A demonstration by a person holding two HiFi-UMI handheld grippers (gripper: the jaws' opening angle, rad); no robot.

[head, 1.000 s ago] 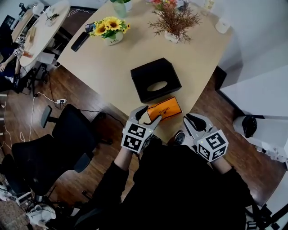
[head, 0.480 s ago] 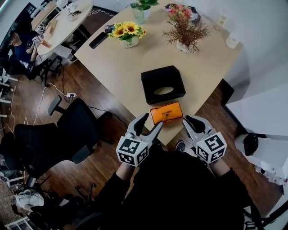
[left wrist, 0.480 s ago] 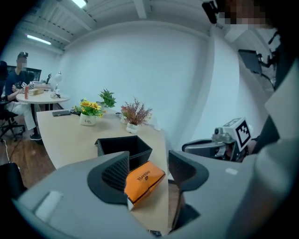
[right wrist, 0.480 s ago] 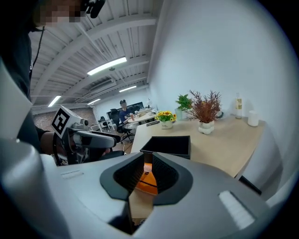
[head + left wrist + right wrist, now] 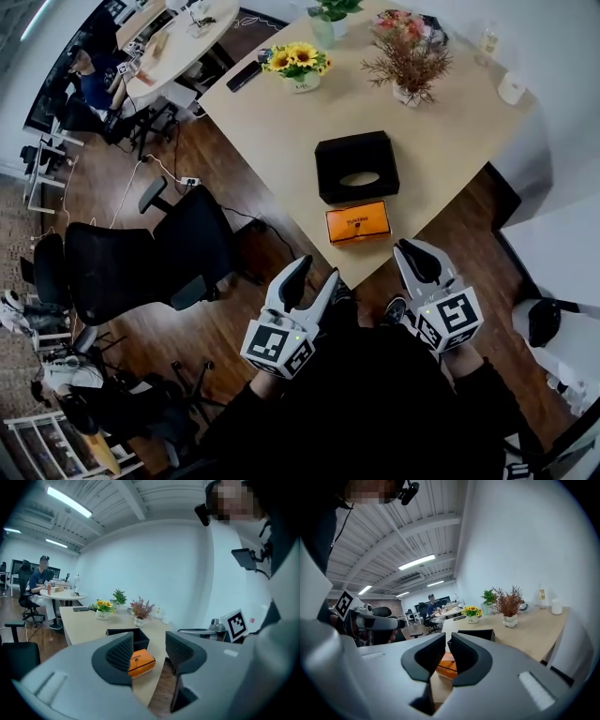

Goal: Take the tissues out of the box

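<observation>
A black tissue box with an oval slot stands on the beige table. An orange tissue pack lies flat just in front of it, near the table's edge. Both grippers hang over the wooden floor, short of the table and apart from the pack. My left gripper has a clear gap between its jaws, which are closing on nothing; past them the left gripper view shows the pack and the box. My right gripper has a narrow gap, also closing on nothing, with the pack beyond.
A sunflower pot and a vase of dried flowers stand at the table's far side. Black office chairs sit on the floor to the left. A person sits at a round table far left.
Both grippers have drawn back from the table toward the body. The left jaws, earlier at the orange pack's end, are now well clear of it and narrower. The pack stays on the table.
</observation>
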